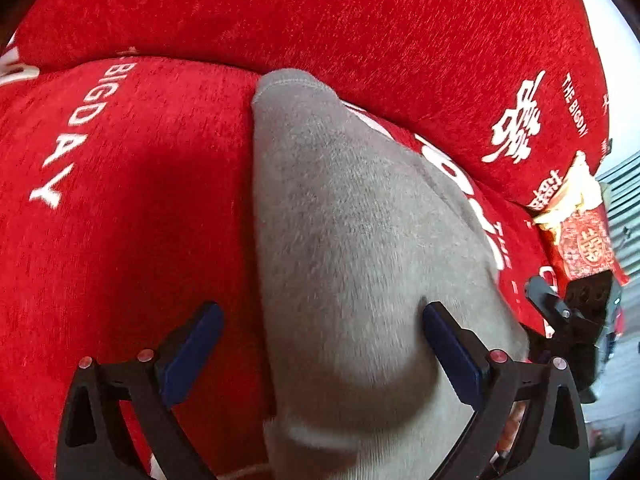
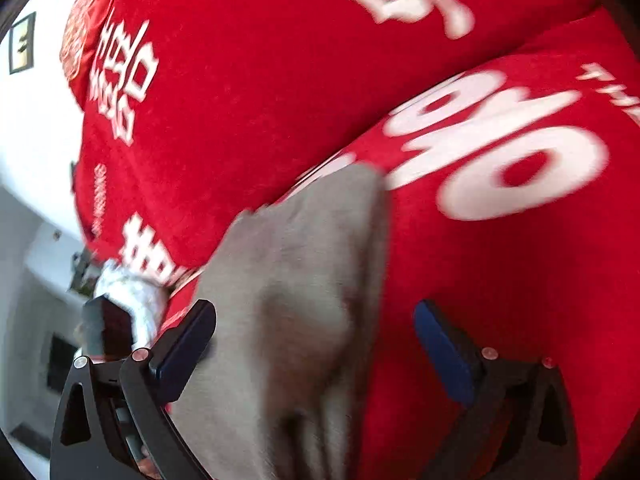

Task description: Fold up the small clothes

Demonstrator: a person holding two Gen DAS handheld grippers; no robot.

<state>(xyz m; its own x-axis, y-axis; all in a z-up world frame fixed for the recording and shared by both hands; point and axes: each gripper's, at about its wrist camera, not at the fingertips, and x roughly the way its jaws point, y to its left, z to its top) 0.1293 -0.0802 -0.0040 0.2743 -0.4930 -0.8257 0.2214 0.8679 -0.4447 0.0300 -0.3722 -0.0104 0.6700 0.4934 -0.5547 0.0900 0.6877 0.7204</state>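
Note:
A small grey fleece garment lies on a red sofa seat cushion with white lettering. My left gripper is open, its blue-padded jaws wide apart, with the near end of the garment lying between them. In the right wrist view the same grey garment runs from the lower middle up to a corner. My right gripper is open, its jaws wide apart over the garment's near part. The right gripper also shows at the right edge of the left wrist view.
A red back cushion with white characters rises behind the seat. A red and gold patterned pillow lies at the sofa's right end. A white fluffy item lies at the sofa's edge in the right wrist view, with floor and furniture beyond.

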